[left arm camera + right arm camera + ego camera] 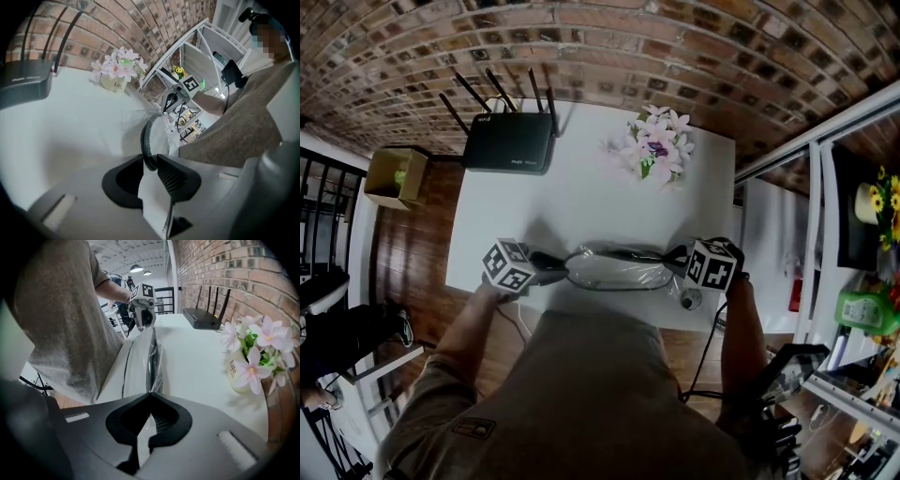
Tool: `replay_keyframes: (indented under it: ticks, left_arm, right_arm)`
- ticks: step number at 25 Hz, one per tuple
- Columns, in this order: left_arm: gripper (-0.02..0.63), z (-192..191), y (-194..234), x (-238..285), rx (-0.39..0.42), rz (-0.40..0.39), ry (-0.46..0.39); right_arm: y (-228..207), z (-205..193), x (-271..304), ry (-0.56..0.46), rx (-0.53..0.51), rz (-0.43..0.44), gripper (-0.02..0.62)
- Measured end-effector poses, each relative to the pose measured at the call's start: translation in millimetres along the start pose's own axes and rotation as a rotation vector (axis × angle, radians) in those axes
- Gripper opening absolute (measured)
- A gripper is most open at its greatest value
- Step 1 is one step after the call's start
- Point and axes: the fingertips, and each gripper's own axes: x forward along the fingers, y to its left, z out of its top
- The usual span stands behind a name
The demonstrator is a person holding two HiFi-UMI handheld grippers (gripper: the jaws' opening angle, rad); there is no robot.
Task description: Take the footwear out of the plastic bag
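Head view: the clear plastic bag (667, 274), footwear (614, 272) inside, lies at the white table's (581, 202) near edge between the 2 grippers. Left gripper view: the left gripper (151, 161) narrowly pinches the bag's end over the footwear's dark rim. Right gripper view: the right gripper (150, 397) is clamped tight on the bag's film.

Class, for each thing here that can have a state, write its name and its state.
clear plastic bag: stretched between both grippers, footwear inside.
white footwear with dark rim: not yet out of the bag.
left gripper: shut on one bag end.
right gripper: shut on the other end.
black router: antennas raised.
pink flowers in white pot: upright.
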Motion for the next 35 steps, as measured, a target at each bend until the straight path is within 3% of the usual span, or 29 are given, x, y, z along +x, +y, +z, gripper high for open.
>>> replay_keyframes:
  ticks: [2, 8, 11, 17, 18, 19, 23, 28, 32, 35]
  left_arm:
    - [0.091, -0.7, -4.7, 3.7, 0.013, -0.026, 0.003]
    - [0.201, -4.9, -9.3, 15.1, 0.035, -0.053, 0.030]
    - [0.206, -4.9, -7.3, 17.7, 0.047, -0.050, 0.038]
    - [0.202, -0.6, -6.6, 24.6, 0.081, -0.026, 0.055]
    - [0.174, 0.2, -5.7, 25.1, 0.094, -0.010, 0.055]
    - [0.098, 0.5, -4.9, 25.4, 0.107, 0.008, 0.056]
    - [0.086, -2.7, -6.1, 28.1, 0.156, 0.037, 0.069]
    - [0.074, -5.2, -6.5, 28.7, 0.206, 0.057, 0.080]
    - [0.074, -3.9, -6.4, 28.7, 0.241, 0.072, 0.085]
    - [0.075, -2.4, -8.6, 29.4, 0.255, 0.074, 0.077]
  right_arm:
    - [-1.4, -0.4, -1.0, -0.005, -0.005, -0.014, 0.014]
    - [-0.6, 4.3, -4.8, -0.041, -0.040, -0.051, 0.014]
    - [1.7, 7.3, -5.4, -0.062, -0.069, -0.062, 0.013]
    - [4.0, 13.3, -6.4, -0.092, -0.100, -0.073, 0.014]
    - [4.5, 12.5, -5.9, -0.090, -0.096, -0.069, 0.014]
    - [5.2, 11.5, -5.3, -0.087, -0.090, -0.063, 0.014]
    - [8.0, 8.1, -3.7, -0.084, -0.046, -0.027, 0.017]
    - [2.2, 14.5, -10.6, -0.095, 0.005, -0.013, 0.179]
    - [4.3, 37.0, -12.0, -0.127, -0.014, 0.030, 0.213]
    - [13.7, 48.6, -2.2, -0.104, -0.047, 0.083, 0.200]
